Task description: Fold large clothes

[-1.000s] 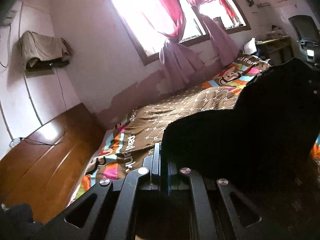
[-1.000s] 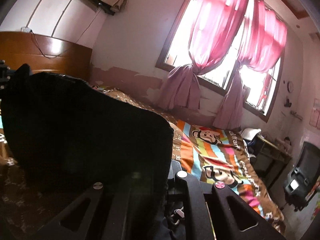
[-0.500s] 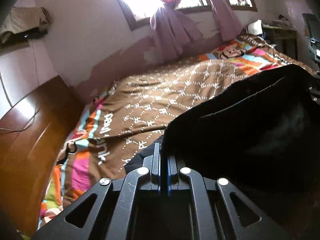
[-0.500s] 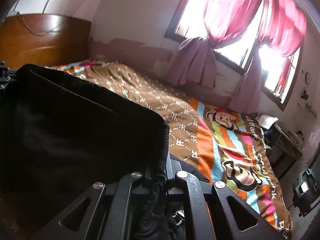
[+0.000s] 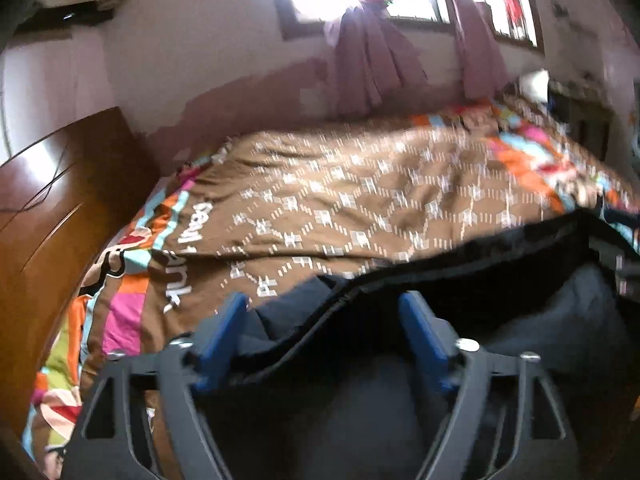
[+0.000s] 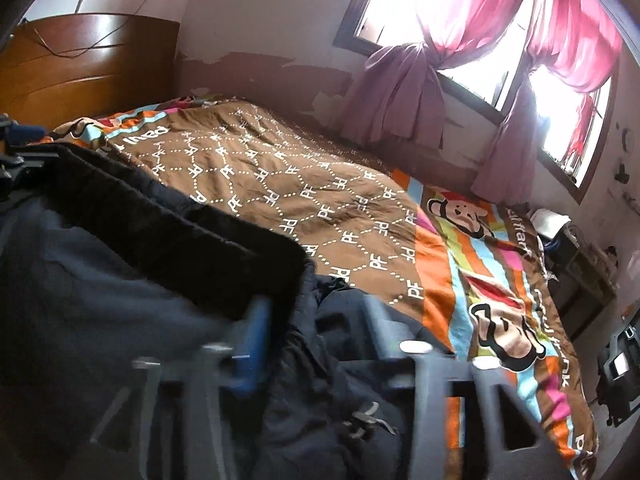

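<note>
A large dark navy garment (image 5: 520,280) with a black furry trim lies folded over on the brown patterned bedspread (image 5: 360,200). My left gripper (image 5: 324,320) hangs low over the garment's left edge. Its jaws are opening, and the blue pads (image 5: 222,332) stand apart with the trim lying loose between them. In the right wrist view the same garment (image 6: 100,280) fills the lower left. My right gripper (image 6: 316,320) is over its right edge, jaws opening, with cloth between the fingers but not pressed.
The bedspread (image 6: 280,180) runs back to a wall with a window and tied pink curtains (image 6: 400,92). A wooden headboard (image 5: 48,220) bounds the left side. A cluttered desk (image 6: 580,264) and a black device (image 6: 618,364) stand past the bed's right edge.
Both grippers sank toward the bed with the raised garment edge, then went from shut to open and let it go. The garment now lies flat on the bedspread.
</note>
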The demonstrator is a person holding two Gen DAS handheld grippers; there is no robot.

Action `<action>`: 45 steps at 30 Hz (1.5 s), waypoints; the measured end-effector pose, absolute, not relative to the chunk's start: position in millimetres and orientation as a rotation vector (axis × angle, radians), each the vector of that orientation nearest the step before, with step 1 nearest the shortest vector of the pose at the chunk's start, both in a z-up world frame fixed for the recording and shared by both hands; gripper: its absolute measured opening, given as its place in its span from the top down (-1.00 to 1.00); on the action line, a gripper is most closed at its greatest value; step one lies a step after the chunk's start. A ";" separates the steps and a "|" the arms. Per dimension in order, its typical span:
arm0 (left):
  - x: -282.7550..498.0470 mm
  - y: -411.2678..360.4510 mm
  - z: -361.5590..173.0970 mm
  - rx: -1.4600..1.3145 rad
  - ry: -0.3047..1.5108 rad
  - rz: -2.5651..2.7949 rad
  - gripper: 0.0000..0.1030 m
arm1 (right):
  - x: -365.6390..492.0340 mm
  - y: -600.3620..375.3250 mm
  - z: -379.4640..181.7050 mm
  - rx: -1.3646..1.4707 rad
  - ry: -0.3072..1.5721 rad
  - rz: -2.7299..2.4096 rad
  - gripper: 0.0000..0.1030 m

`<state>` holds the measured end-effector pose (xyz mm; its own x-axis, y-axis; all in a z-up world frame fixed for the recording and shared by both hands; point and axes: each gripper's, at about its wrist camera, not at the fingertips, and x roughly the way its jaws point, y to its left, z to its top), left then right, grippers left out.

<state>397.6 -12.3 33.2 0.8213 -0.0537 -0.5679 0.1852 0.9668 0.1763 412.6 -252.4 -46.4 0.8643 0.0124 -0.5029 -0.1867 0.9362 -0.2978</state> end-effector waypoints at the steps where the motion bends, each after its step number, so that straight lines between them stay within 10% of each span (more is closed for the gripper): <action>1: 396.1 -9.7 38.3 0.215 0.586 -0.130 -0.54 | 407.9 -256.7 -42.1 -0.337 0.513 0.103 -0.37; 8: 367.4 18.6 62.1 0.180 0.537 -0.137 -0.54 | 372.8 -281.9 -15.9 -0.246 0.482 0.121 -0.83; 23: 285.8 6.3 3.9 0.309 0.673 -0.438 -0.63 | 305.0 -255.8 -61.8 0.043 0.766 0.382 -0.89; 45: 382.9 -13.9 -25.8 0.233 0.751 -0.317 -0.89 | 419.3 -250.2 -91.4 -0.008 0.786 0.225 -1.00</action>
<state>382.9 -13.9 -25.8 0.6875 -0.1981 -0.6987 0.3624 0.9273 0.0937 419.3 -250.2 -91.4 0.6842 0.1983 -0.7018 -0.2041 0.9759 0.0769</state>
